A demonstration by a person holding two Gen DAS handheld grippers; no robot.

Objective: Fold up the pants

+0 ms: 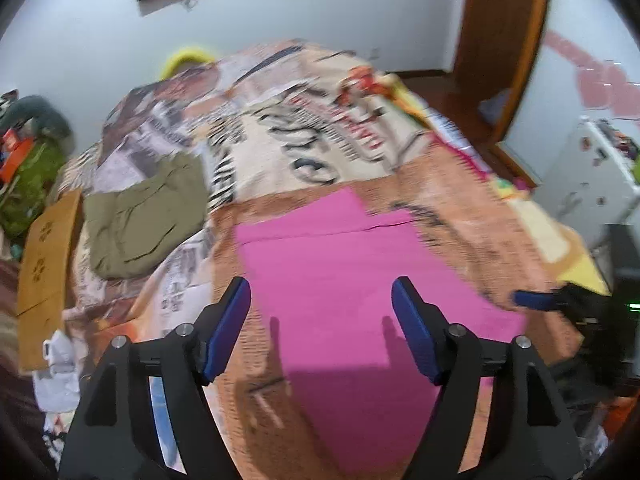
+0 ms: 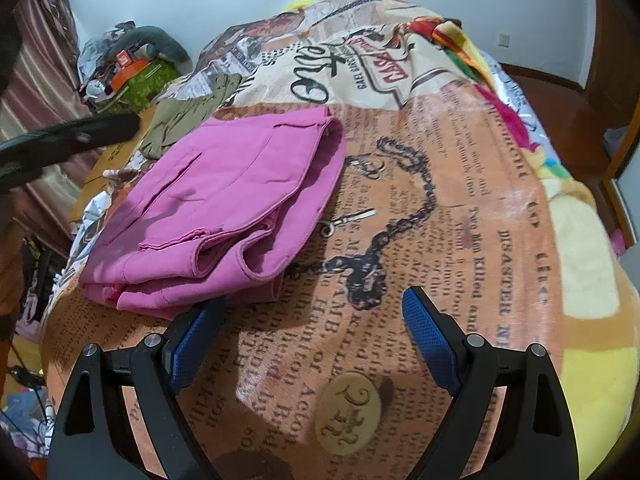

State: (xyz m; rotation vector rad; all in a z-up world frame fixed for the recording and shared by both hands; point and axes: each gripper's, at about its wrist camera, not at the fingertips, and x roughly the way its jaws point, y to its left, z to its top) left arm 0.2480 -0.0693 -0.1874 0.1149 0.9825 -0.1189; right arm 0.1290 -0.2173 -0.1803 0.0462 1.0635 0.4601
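Lying folded in soft layers, pink pants [image 2: 224, 204] rest on printed blanket [image 2: 440, 216]; both jaws wide.

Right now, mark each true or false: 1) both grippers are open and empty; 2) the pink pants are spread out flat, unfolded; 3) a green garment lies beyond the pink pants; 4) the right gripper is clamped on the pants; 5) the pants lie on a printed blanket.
1) Left gripper and right gripper are open and empty. True.
2) The pink pants are spread flat, unfolded. False: they lie folded in layers, with hems and edges stacked.
3) A green garment lies beyond the pink pants. True, on the left side.
4) The right gripper is clamped on the pants. False: its jaws stand wide apart, holding nothing, at the pants' near edge.
5) The pants lie on a printed blanket. True.
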